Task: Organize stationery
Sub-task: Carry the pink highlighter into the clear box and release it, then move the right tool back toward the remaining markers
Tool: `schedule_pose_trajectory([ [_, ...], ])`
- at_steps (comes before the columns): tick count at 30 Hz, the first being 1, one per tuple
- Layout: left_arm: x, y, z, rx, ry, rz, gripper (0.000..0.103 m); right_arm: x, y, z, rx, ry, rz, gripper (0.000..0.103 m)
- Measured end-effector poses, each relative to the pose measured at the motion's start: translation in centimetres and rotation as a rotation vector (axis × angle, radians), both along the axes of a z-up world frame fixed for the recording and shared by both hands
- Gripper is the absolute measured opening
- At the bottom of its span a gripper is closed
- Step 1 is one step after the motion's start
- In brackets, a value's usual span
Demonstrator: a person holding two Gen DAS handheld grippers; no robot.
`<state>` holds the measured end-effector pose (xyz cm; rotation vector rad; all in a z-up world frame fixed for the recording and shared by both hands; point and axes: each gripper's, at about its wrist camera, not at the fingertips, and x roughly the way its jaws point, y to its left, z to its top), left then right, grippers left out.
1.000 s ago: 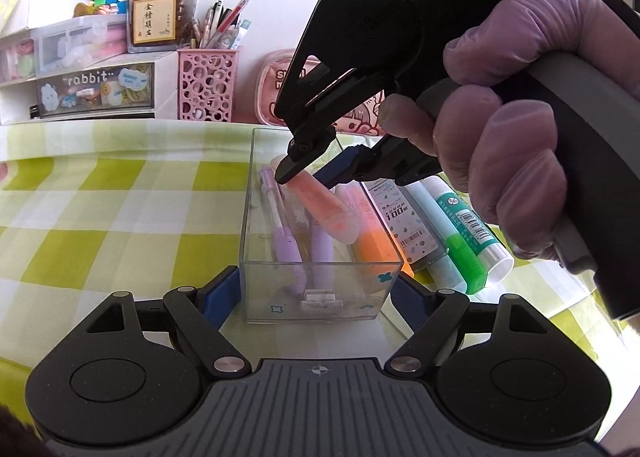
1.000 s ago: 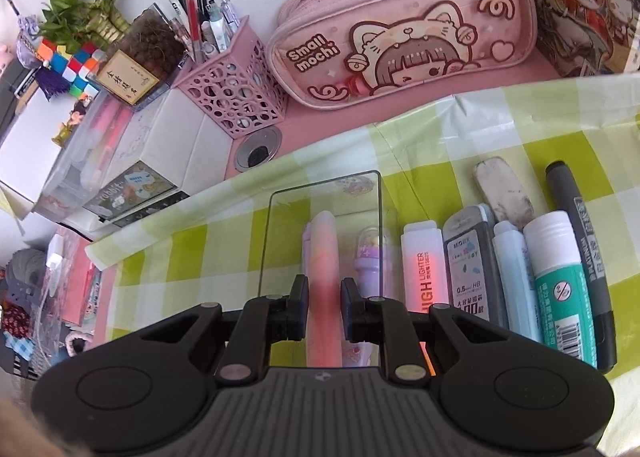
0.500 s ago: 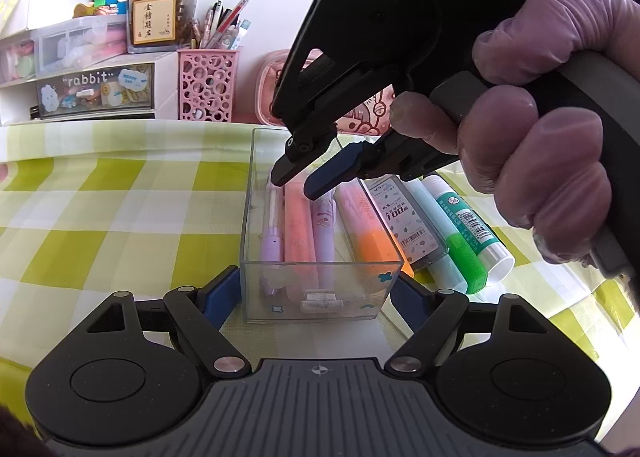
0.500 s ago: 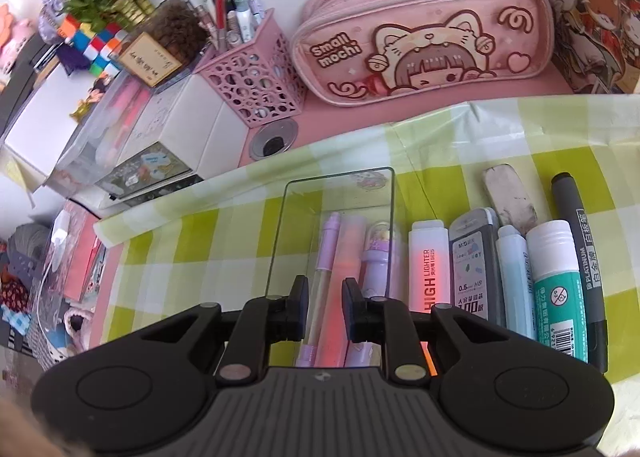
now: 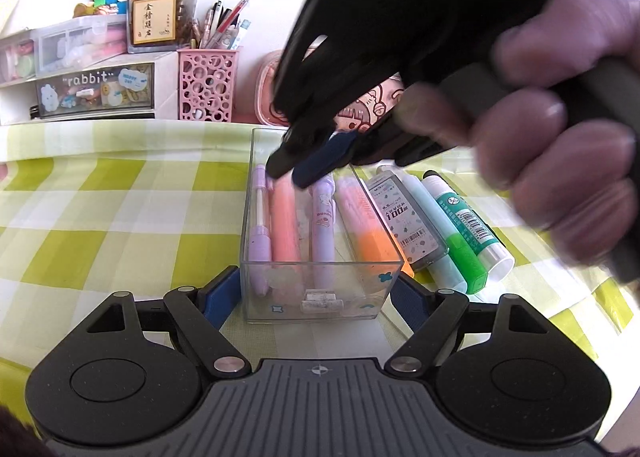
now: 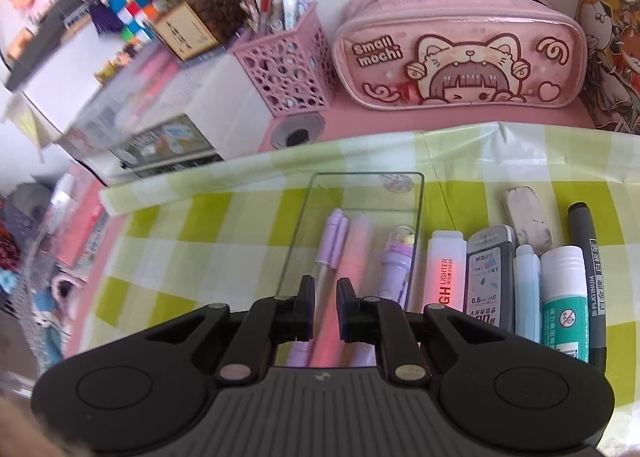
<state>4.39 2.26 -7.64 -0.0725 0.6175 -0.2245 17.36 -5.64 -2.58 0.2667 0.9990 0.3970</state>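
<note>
Here, left wrist view: left gripper (image 5: 318,291) spread wide, blue pads flanking near end of clear box (image 5: 320,281) on checked cloth (image 5: 100,217); contact not discernible. Right gripper (image 5: 298,169), held by gloved hand (image 5: 560,161), angles down over box's far end, tips narrowly parted, holding nothing. Box holds purple pen (image 5: 258,233), pink highlighter (image 5: 285,225), lilac pen (image 5: 323,233).

Right wrist view: right gripper (image 6: 322,301) above box (image 6: 366,193), small gap between tips. Orange highlighter (image 6: 444,269), lead case (image 6: 486,277), glue stick (image 6: 566,297), marker (image 6: 586,257), eraser (image 6: 528,219) lie right of box.
</note>
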Motion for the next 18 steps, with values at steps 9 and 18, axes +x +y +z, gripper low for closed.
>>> schedule_pose_trajectory([
  [9,0.1,0.0,0.0,0.008,0.000,0.001,0.078,-2.5,-5.4,2.5,0.040,-0.090,-0.076,0.047],
  [18,0.1,-0.4,0.0,0.030,0.001,0.001,0.078,-4.7,-9.2,1.4,0.047,-0.104,-0.159,0.059],
])
